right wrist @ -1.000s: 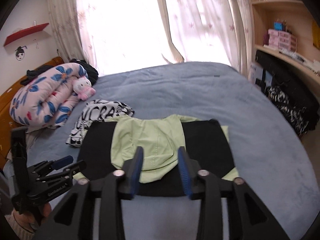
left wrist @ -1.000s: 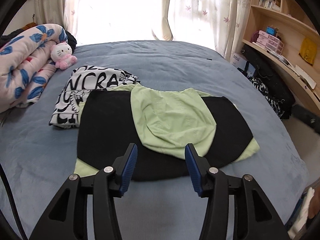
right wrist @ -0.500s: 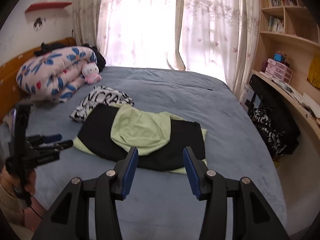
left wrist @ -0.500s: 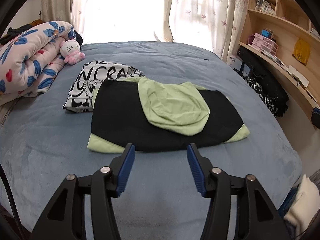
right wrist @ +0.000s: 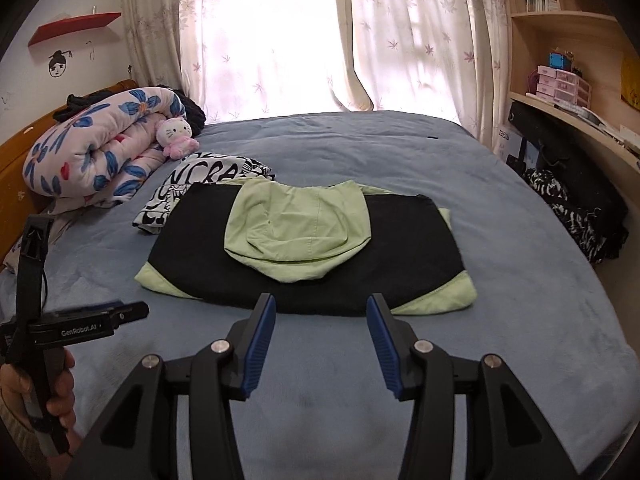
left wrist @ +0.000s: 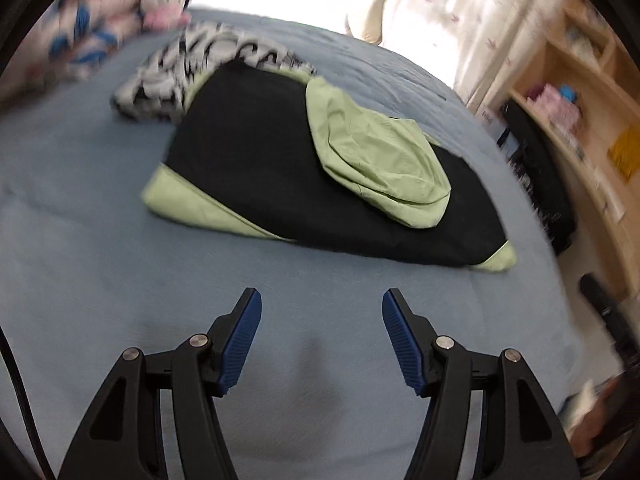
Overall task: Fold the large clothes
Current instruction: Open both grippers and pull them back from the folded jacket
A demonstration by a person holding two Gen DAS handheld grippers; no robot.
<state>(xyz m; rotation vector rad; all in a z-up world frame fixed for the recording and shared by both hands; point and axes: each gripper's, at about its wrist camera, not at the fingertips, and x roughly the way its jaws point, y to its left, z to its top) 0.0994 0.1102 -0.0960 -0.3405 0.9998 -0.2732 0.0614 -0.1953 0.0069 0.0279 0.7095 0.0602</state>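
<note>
A folded black and light-green hooded garment (right wrist: 312, 256) lies flat on the blue bed (right wrist: 500, 320), its green hood (right wrist: 298, 232) spread on top. It also shows in the left wrist view (left wrist: 280, 176), tilted and blurred. My right gripper (right wrist: 321, 322) is open and empty, just short of the garment's near edge. My left gripper (left wrist: 322, 320) is open and empty over bare bed in front of the garment; it also shows at the left of the right wrist view (right wrist: 100, 316).
A folded black-and-white printed garment (right wrist: 200, 184) lies at the green garment's far left corner. A rolled flowered quilt (right wrist: 100, 148) and a pink plush cat (right wrist: 176, 136) lie at the bed's left. Shelves (right wrist: 568, 80) and dark bags (right wrist: 572, 184) stand to the right.
Both grippers drew back from the garment toward the bed's near side, staying open. The left wrist view has now tilted and swung, leaving the garment farther away and blurred.
</note>
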